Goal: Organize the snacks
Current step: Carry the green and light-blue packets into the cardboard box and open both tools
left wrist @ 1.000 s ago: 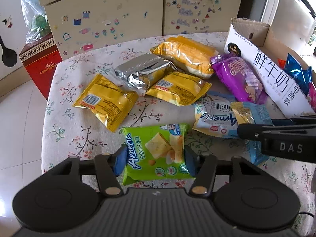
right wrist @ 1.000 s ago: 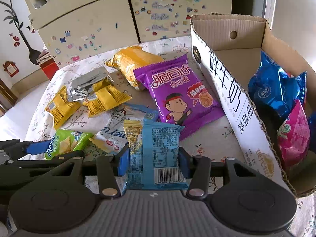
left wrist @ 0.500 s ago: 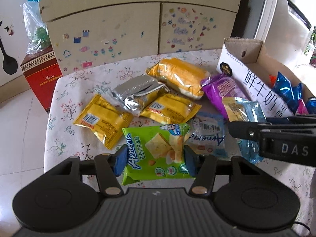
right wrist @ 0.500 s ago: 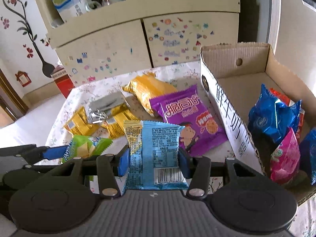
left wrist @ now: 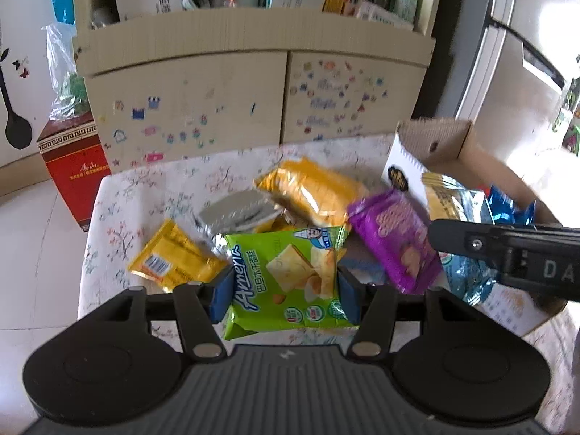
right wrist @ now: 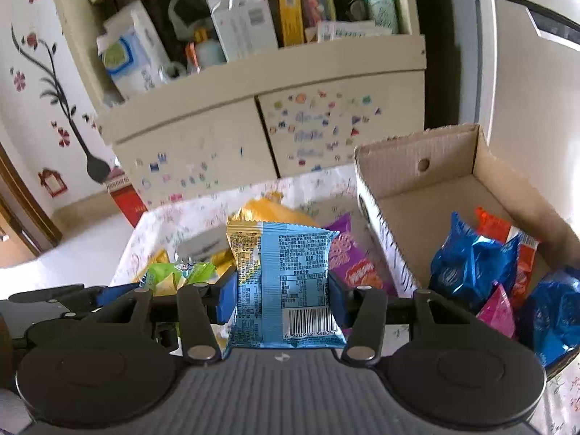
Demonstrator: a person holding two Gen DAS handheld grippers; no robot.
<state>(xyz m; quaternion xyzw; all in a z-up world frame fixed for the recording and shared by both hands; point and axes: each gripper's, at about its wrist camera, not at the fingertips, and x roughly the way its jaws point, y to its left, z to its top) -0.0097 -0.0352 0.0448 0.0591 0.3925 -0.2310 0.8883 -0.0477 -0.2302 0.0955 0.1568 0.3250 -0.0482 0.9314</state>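
My left gripper [left wrist: 284, 291] is shut on a green Amenia snack packet [left wrist: 286, 277], lifted above the table. My right gripper [right wrist: 281, 295] is shut on a light blue snack packet [right wrist: 284, 282], barcode side facing me, also lifted. In the left wrist view the right gripper [left wrist: 507, 253] and its blue packet [left wrist: 460, 214] hang over the near wall of the cardboard box [left wrist: 446, 141]. On the floral tablecloth [left wrist: 119, 217] lie a purple packet [left wrist: 395, 239], yellow packets [left wrist: 174, 261] and a silver packet [left wrist: 235, 214]. The box [right wrist: 427, 166] holds blue [right wrist: 467, 264], pink and red packets.
A cream cabinet [left wrist: 253, 87] with stickers and a cluttered shelf stands behind the table. A red carton [left wrist: 72, 166] with a plastic bag on top sits on the floor at left. A fridge door [left wrist: 525, 54] is at right. The box floor at the back is bare.
Both grippers have risen with their packets and tilted up, so more of the cabinet shows. The blue packet has come off the table and now hangs by the box.
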